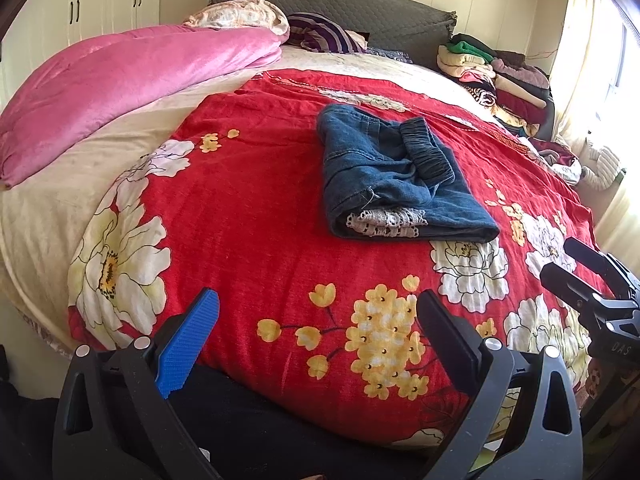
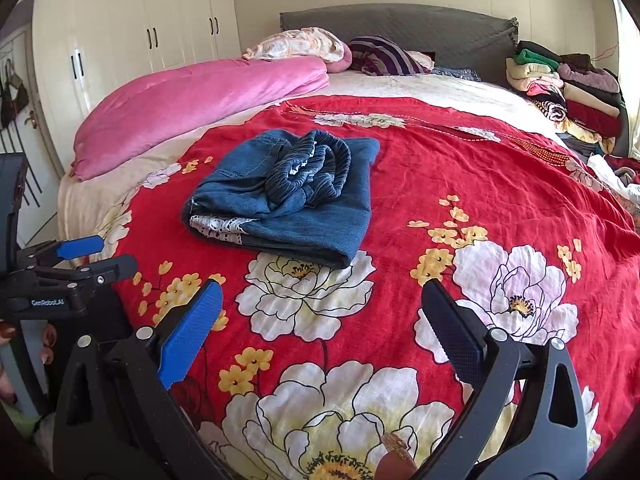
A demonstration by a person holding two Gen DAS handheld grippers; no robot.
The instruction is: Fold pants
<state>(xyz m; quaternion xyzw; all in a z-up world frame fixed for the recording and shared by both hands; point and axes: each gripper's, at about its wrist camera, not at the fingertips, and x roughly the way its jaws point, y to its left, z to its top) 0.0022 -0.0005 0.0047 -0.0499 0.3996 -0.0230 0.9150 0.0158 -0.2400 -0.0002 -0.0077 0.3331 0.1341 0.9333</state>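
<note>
Both the left gripper (image 1: pixel 318 326) and right gripper (image 2: pixel 322 318) hung with jaws wide and empty, near the folded blue denim pants (image 1: pixel 394 178) on the red floral bedspread (image 1: pixel 256 216).

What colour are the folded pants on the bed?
The pants are dark blue denim with white lace trim, clearest in the right wrist view.

Count, both views:
- Folded denim pants (image 1: pixel 400 176): 1, on the bed.
- Red floral blanket (image 1: pixel 248 208): 1.
- Pink quilt (image 1: pixel 120 84): 1, rolled at the left side.
- Striped pillow (image 1: pixel 320 34): 1.
- Grey headboard (image 1: pixel 360 4): 1.
- Clothes pile (image 1: pixel 496 76): 1 heap; items not countable.
- Left gripper (image 1: pixel 318 312): 1; right gripper (image 2: pixel 322 302): 1. Total 2, two fingers each, both spread apart.
- Wardrobe handles (image 2: pixel 152 38): 6 visible.
</note>
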